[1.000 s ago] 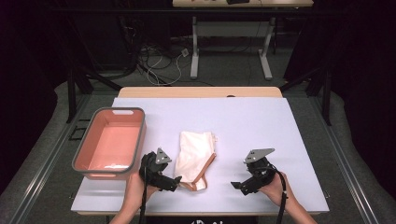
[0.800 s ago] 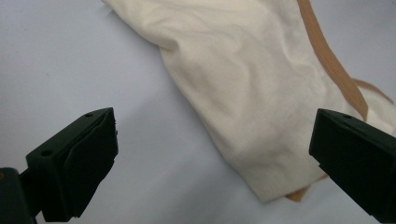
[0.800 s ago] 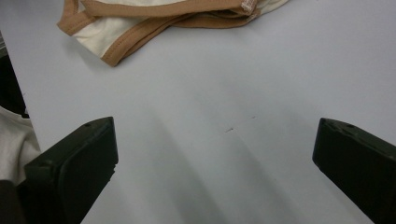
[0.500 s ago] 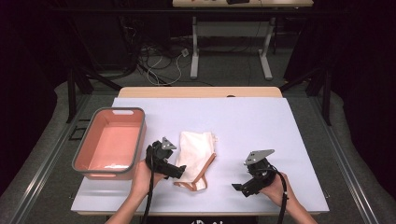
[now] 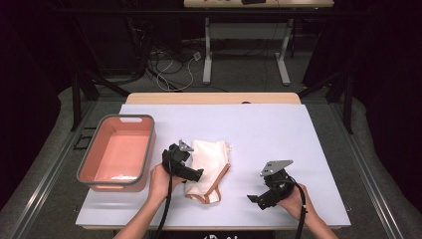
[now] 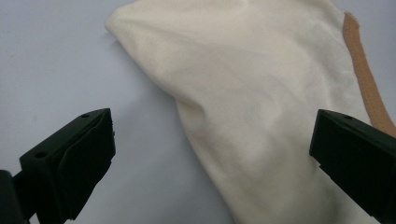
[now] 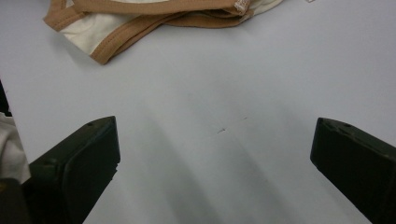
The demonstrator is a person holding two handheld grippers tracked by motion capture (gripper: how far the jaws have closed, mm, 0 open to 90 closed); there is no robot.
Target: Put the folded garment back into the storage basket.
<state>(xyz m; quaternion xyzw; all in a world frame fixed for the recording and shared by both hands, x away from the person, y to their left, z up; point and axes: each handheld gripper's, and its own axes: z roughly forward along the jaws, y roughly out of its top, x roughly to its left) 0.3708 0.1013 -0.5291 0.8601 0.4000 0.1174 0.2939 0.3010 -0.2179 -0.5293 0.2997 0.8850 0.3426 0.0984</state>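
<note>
A cream garment with tan trim (image 5: 211, 167) lies folded near the middle of the white table (image 5: 259, 129). My left gripper (image 5: 195, 175) hovers over the garment's left edge, jaws wide apart. In the left gripper view the cream cloth (image 6: 261, 102) spreads between and beyond the jaws, with nothing held by the left gripper (image 6: 212, 158). My right gripper (image 5: 255, 200) rests low at the front right, open, well apart from the cloth. In the right gripper view the tan-edged hem (image 7: 154, 18) lies far ahead of the open right gripper (image 7: 215, 158), over bare table.
A pink bin with a grey rim (image 5: 92, 172) stands at the table's left, its inside bare. A wooden strip (image 5: 214, 98) runs along the far edge. Desk legs and cables (image 5: 209, 55) lie on the floor beyond. Bare table spreads to the right of the garment.
My left gripper has moved forward and right from the front edge up over the garment's left side. The right gripper has stayed where it was.
</note>
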